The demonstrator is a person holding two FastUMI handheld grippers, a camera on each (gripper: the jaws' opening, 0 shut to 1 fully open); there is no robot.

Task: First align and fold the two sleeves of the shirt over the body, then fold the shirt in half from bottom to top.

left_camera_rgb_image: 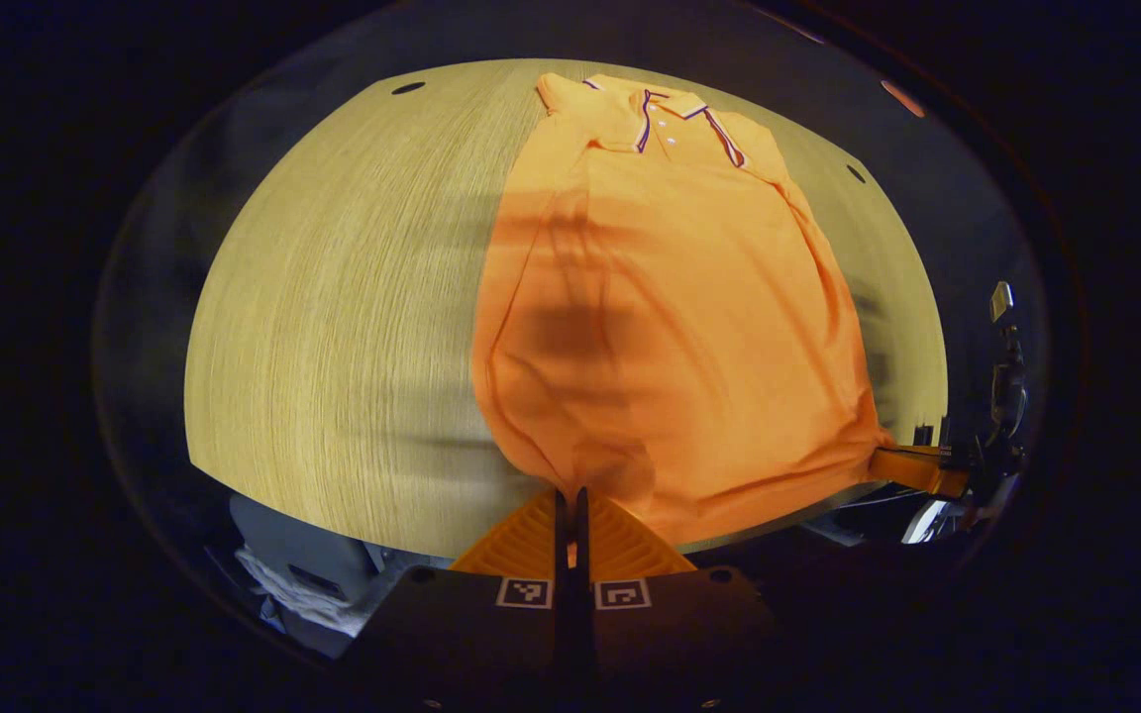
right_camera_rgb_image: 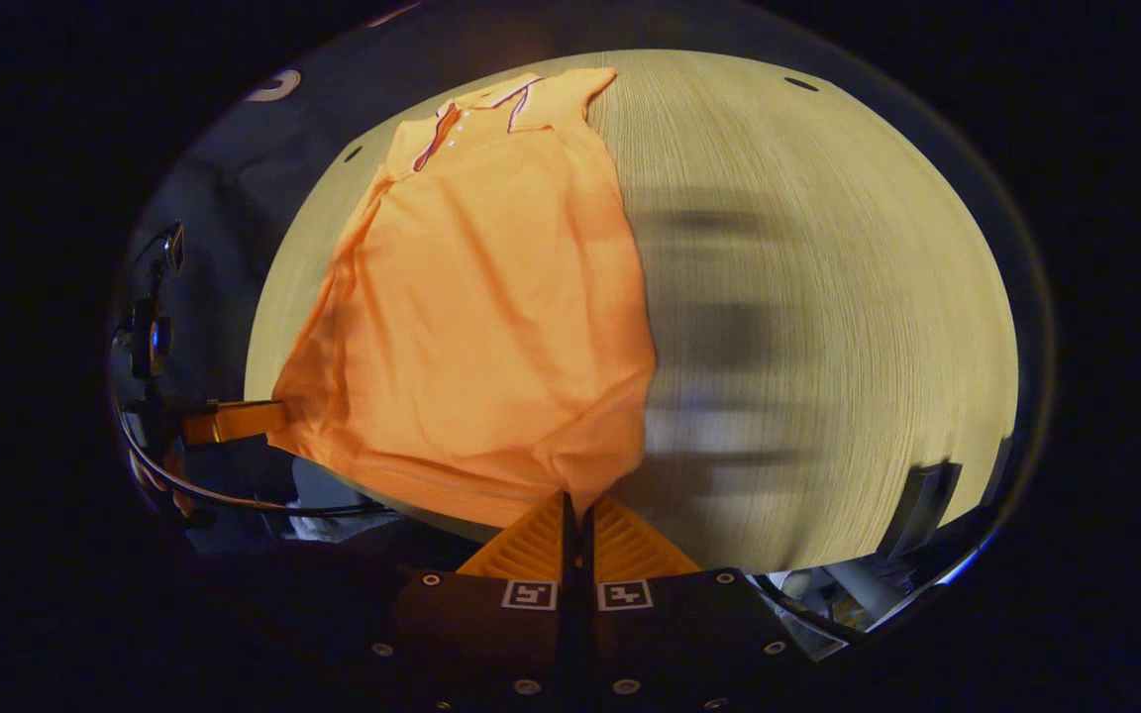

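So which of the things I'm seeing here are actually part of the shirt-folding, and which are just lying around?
Part of the job:
orange polo shirt
left gripper, shut on its hem corner
right gripper, shut on the other corner

Just there:
wooden table
pale cloth below the table edge

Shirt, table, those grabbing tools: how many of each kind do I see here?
Orange polo shirt: 1
Wooden table: 1
Tools: 2, the left tool and the right tool, each pinching a bottom corner of the shirt
Total: 4
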